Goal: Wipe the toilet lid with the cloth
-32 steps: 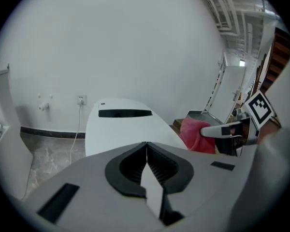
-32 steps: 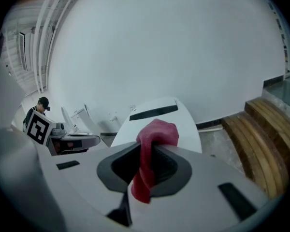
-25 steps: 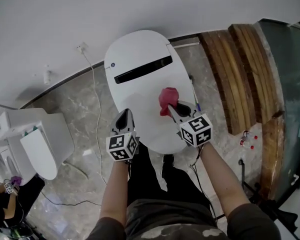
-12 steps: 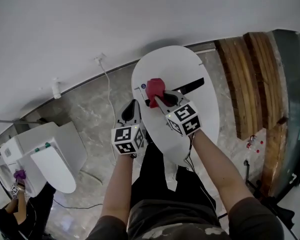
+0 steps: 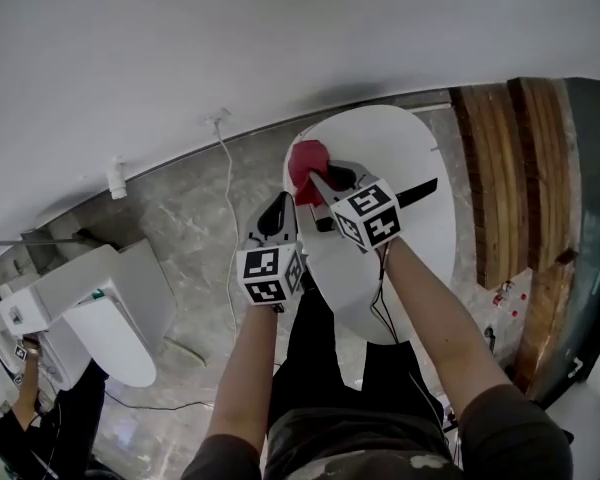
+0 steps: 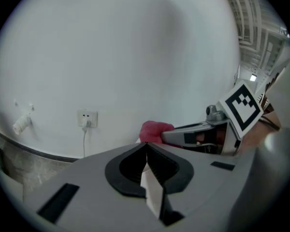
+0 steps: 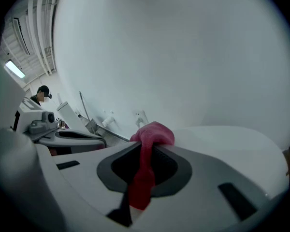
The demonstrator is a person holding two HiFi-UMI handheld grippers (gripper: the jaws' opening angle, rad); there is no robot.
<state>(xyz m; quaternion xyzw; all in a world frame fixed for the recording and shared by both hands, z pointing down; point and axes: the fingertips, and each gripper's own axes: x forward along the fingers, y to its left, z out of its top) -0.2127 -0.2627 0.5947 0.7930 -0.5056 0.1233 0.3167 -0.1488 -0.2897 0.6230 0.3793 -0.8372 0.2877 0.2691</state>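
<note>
right gripper (image 5: 315, 179) pinches the cloth (image 5: 304, 157) at the edge of the toilet lid (image 5: 420, 248); left gripper (image 5: 279, 206), closed empty, just beside.

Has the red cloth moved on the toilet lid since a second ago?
Yes. The cloth, pinched in the right tongs, has slid from the near right of the dark strip to the far-left edge of the toilet lid.

The cloth (image 5: 308, 158) lies on the toilet lid (image 5: 420, 258) at its ten o'clock edge, in the right claw (image 5: 317, 181). The left claw (image 5: 278, 211) is at its seven o'clock.
</note>
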